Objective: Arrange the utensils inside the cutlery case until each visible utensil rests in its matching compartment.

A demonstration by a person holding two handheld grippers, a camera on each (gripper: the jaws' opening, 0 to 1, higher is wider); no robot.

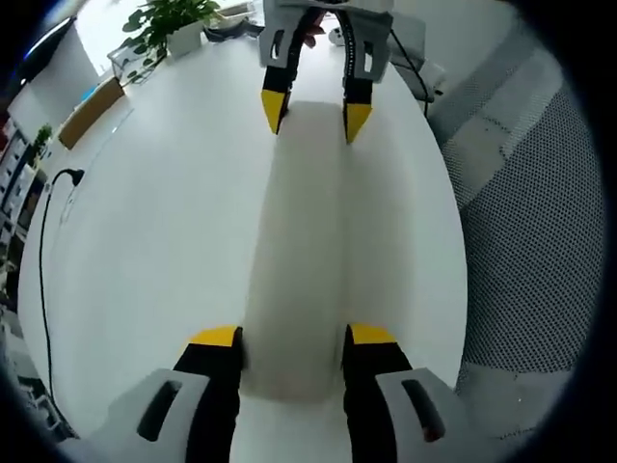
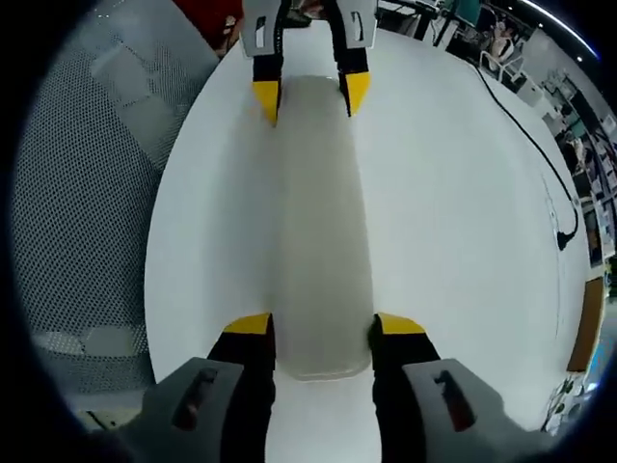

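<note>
A long, pale, translucent cutlery case [image 1: 304, 241] lies lengthwise on the white table [image 1: 154, 251], and nothing inside it can be made out. My left gripper [image 1: 293, 338] clasps its near end, with a yellow-tipped jaw pressed against each side. At the far end my right gripper [image 1: 316, 114] holds the case the same way. In the right gripper view the case [image 2: 321, 212] runs up from my right gripper [image 2: 323, 325] to the left gripper [image 2: 308, 94] at the top.
A potted plant [image 1: 169, 24] and a cardboard box [image 1: 92, 111] stand at the table's far left. A black cable [image 1: 43, 251] trails along the left edge, and the cable [image 2: 540, 145] also crosses the right gripper view. Grey mesh furniture [image 1: 521, 241] lies beyond the table's right rim.
</note>
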